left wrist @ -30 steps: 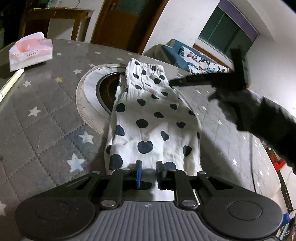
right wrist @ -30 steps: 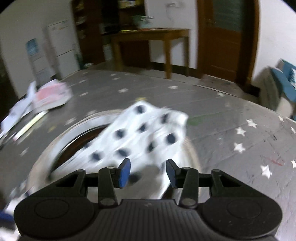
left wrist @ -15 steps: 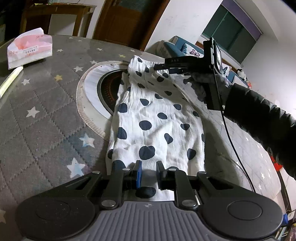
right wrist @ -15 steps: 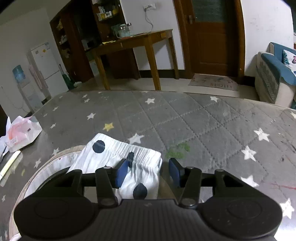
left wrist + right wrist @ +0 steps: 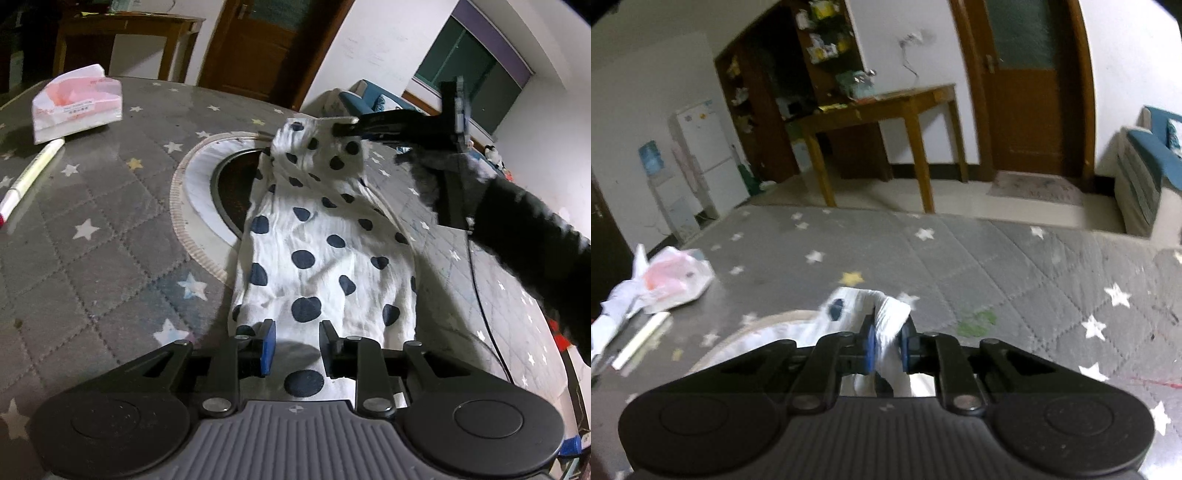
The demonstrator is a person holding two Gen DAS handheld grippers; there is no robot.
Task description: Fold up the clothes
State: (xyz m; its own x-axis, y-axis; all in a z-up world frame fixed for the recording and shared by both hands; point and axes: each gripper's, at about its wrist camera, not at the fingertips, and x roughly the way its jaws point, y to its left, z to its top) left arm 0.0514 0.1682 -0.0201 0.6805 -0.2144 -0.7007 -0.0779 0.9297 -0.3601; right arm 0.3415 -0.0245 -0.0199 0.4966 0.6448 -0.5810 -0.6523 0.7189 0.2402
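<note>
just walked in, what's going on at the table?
A person with a gripper in each hand is folding a white polka-dot garment on the star-quilted table. The right gripper has just closed on the garment's far end and holds it raised off the table. The left gripper sits at the near end; its jaws have just opened a bit, with the cloth between them but not pinched. A tissue pack and a pen lie off to the side.
</note>
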